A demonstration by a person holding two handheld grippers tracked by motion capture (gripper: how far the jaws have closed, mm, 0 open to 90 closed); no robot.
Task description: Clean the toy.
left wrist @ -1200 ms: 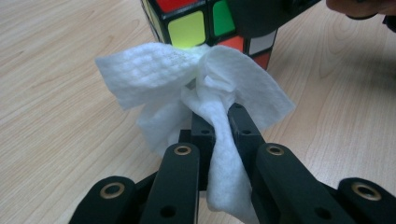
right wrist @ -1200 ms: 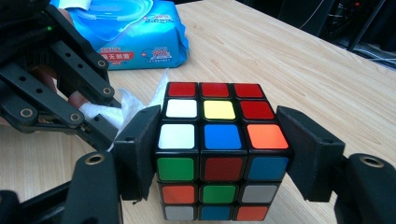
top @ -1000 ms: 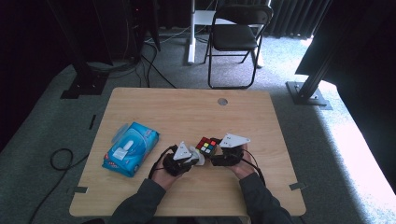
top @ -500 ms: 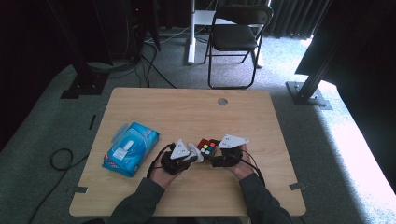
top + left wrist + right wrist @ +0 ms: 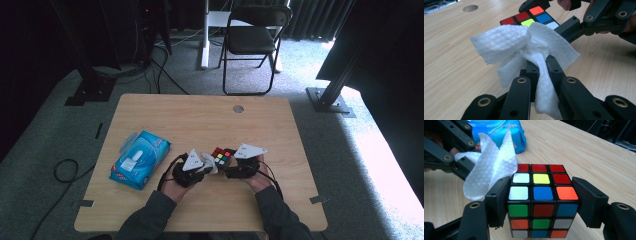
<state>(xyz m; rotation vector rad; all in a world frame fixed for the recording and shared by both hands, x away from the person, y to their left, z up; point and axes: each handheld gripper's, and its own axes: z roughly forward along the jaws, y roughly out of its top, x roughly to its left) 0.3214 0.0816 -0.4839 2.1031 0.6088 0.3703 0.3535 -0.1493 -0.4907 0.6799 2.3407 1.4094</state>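
A scrambled colour cube [image 5: 540, 202] is clamped between the jaws of my right gripper [image 5: 541, 202], one pad on each side of it. In the high view the cube [image 5: 221, 156] sits at the table's front middle between both hands. My left gripper [image 5: 541, 68] is shut on a crumpled white wet wipe [image 5: 524, 45], and the wipe touches the cube's [image 5: 534, 17] near side. The wipe [image 5: 491, 166] stands up at the cube's left in the right gripper view. From above, my left gripper [image 5: 207, 167] and my right gripper [image 5: 229, 167] point toward each other.
A blue pack of wet wipes [image 5: 140, 159] lies on the wooden table [image 5: 200, 120] to the left of my hands. A round cable hole [image 5: 238, 108] is near the far edge. Beyond the table stand a folding chair [image 5: 250, 40] and black stands.
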